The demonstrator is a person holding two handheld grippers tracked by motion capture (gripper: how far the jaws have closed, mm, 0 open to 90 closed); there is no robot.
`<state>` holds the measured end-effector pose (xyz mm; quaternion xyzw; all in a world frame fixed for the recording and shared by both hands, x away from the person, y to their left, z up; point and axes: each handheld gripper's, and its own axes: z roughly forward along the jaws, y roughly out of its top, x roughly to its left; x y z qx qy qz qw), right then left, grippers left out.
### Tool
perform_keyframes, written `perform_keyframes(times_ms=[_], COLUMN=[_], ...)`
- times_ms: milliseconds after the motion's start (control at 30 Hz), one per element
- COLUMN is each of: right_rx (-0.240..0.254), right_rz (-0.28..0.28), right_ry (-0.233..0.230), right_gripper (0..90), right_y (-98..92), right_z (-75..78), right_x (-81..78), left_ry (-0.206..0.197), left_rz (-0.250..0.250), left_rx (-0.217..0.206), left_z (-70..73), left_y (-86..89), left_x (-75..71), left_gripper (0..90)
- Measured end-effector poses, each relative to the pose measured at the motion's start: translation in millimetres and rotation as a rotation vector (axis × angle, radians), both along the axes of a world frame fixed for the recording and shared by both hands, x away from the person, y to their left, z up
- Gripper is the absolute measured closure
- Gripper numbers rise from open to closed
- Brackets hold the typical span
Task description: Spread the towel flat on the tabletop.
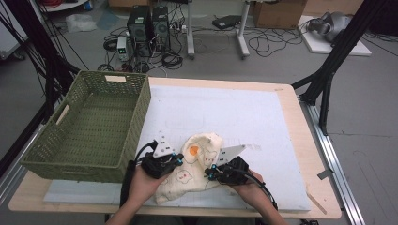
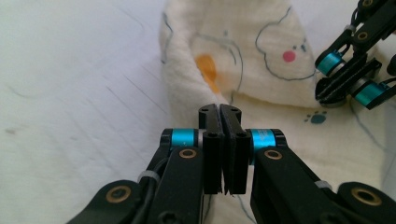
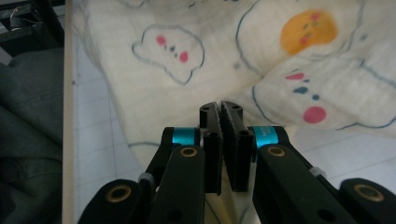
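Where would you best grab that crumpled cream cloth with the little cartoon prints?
Probably at its near edge, coming from the person's side. The cloth lies bunched and limp on the white mat, so a thin edge fits between the jaws; both the left gripper and right gripper already sit there, jaws pressed together.

Both forearms are brought in from the bottom edge, angled inward. The left gripper [image 1: 176,158] is held in the left hand [image 1: 144,183], fingers [image 2: 211,140] pressed together. The right gripper [image 1: 212,172] is held in the right hand [image 1: 248,190], fingers [image 3: 212,140] likewise closed.
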<state>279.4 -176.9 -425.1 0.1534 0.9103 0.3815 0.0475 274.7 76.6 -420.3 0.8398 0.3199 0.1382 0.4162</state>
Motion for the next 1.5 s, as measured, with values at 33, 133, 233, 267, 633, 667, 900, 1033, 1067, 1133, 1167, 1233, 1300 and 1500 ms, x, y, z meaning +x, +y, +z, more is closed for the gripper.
perform_keyframes(times_ms=[33,133,233,267,633,667,900,1033,1067,1133,1167,1233,1300,1500], right_rx=[-0.013,-0.016,0.017,0.029,0.119,0.124,0.086,0.043,0.030,0.035,0.031,0.023,0.032,0.056], right_rz=[0.001,-0.003,-0.001,-0.003,-0.119,-0.133,-0.134,-0.106,-0.099,-0.090,-0.087,-0.087,-0.103,-0.162], right_ry=[0.008,0.025,0.019,0.019,-0.013,-0.008,0.070,0.116,0.121,0.108,0.103,0.085,0.077,0.038], right_gripper=[86.6,84.2,81.0,80.0,78.1,78.1,71.0,69.7,71.6,82.5,88.6,89.2,89.4,89.4], right_y=[0.0,-0.9,-4.4,-6.3,-44.9,-48.0,-40.3,-25.5,-22.8,-21.7,-22.1,-24.0,-29.6,-56.3], right_z=[-5.7,-12.2,-7.5,-5.1,17.1,17.3,2.2,-11.6,-14.6,-15.7,-14.9,-13.4,-9.8,5.2], right_x=[0.2,-1.1,-2.6,-3.0,12.5,15.9,30.9,30.8,30.4,29.9,29.1,29.2,27.7,22.8], left_ry=[0.019,0.048,0.040,0.038,0.034,0.036,0.041,0.041,0.042,0.046,0.047,0.042,0.034,0.025], left_rz=[-0.010,-0.017,-0.011,-0.014,-0.021,-0.020,-0.019,-0.021,-0.021,-0.018,-0.019,-0.008,-0.003,0.023], left_rx=[0.009,0.031,0.047,0.052,0.052,0.050,0.043,0.044,0.043,0.038,0.036,0.031,0.026,0.008], left_z=[-7.4,-19.7,-20.9,-21.0,-22.0,-22.0,-22.2,-22.3,-22.3,-22.2,-22.1,-21.8,-21.0,-18.4], left_y=[-4.2,-14.6,-17.8,-17.2,-15.7,-15.6,-15.3,-14.9,-14.8,-14.5,-14.2,-13.7,-12.9,-8.3], left_x=[1.8,7.0,8.6,9.1,10.4,10.6,11.5,12.1,12.0,12.2,12.4,12.4,12.4,14.2], left_gripper=[85.6,77.7,80.1,81.6,87.0,87.0,86.9,86.9,86.9,87.0,87.0,87.0,87.1,87.2])
